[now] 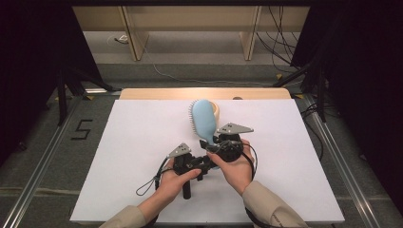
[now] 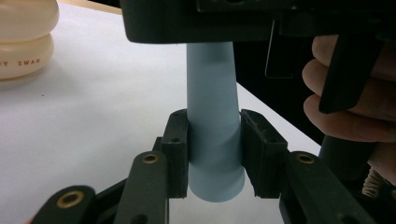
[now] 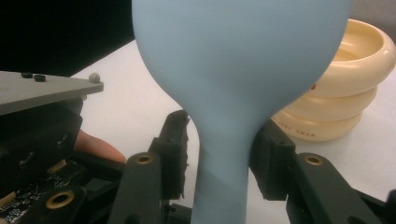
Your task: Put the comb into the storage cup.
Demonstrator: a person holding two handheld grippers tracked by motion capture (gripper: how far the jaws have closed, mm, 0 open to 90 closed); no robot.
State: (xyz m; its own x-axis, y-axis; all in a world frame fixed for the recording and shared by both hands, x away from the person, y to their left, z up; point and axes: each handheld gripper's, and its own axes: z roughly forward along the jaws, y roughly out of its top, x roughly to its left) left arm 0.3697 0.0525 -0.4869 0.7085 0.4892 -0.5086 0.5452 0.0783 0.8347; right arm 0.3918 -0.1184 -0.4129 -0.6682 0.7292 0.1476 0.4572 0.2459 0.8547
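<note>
A light-blue hairbrush (image 1: 203, 118) is held above the white table top (image 1: 142, 142), bristles facing down. Its head reaches over a cream ring-shaped bowl (image 1: 217, 110). My left gripper (image 1: 211, 165) is shut on the end of the brush's handle (image 2: 212, 140), with both pads pressed against it. Just ahead of it, my right gripper (image 1: 215, 141) is shut on the narrow neck (image 3: 224, 154) below the head. The two grippers sit close together near the table's middle, a hand around each.
The cream bowl (image 3: 336, 88), marked SWAN (image 2: 23, 42), stands at the far middle of the table. A wooden strip (image 1: 204, 93) runs along the far edge. Black frames and cables stand on the floor on both sides.
</note>
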